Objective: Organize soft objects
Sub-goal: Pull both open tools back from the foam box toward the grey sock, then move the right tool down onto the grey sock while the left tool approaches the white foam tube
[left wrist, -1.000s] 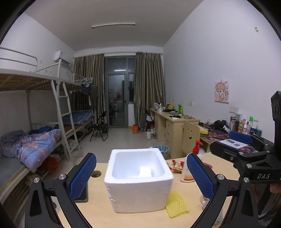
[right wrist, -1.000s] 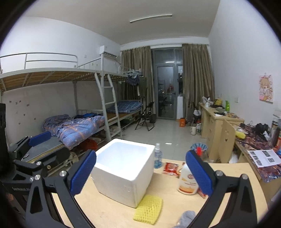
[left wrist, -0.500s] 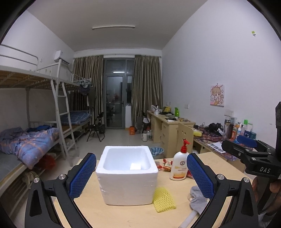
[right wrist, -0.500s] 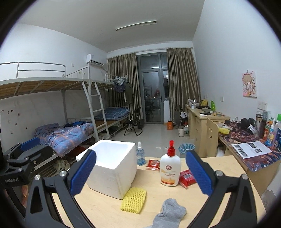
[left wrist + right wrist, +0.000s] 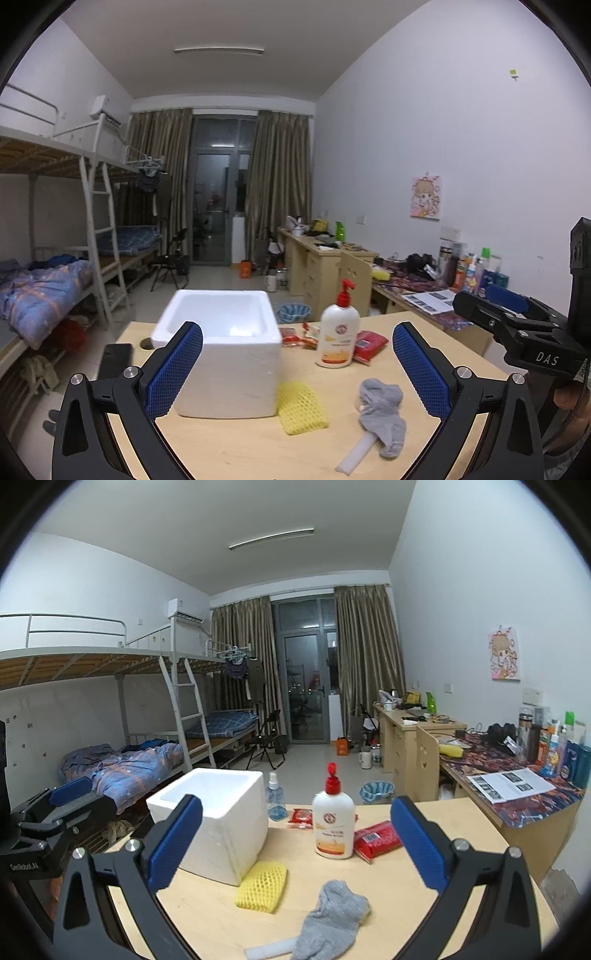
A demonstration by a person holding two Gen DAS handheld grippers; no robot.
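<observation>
- Pulled back and swung right within the last second: white foam box (image 5: 218,350) now behind the left gripper's (image 5: 297,363) left finger, no longer centred.
- Newly in view between both sets of fingers: yellow mesh sleeve (image 5: 301,408) touching the box, grey sock (image 5: 382,413) on the surface (image 5: 258,454).
- Right gripper (image 5: 295,843): fingers wide apart, empty, like the left; sock probably next.

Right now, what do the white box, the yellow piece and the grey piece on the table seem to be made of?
White box: probably foam, matte, with thick walls and a grainy surface. Yellow piece: soft foam netting, judging by its open mesh pattern. Grey piece: knitted fabric, likely a sock, limp and crumpled. A white strip lies under it; perhaps foam, but that is unclear.
</observation>
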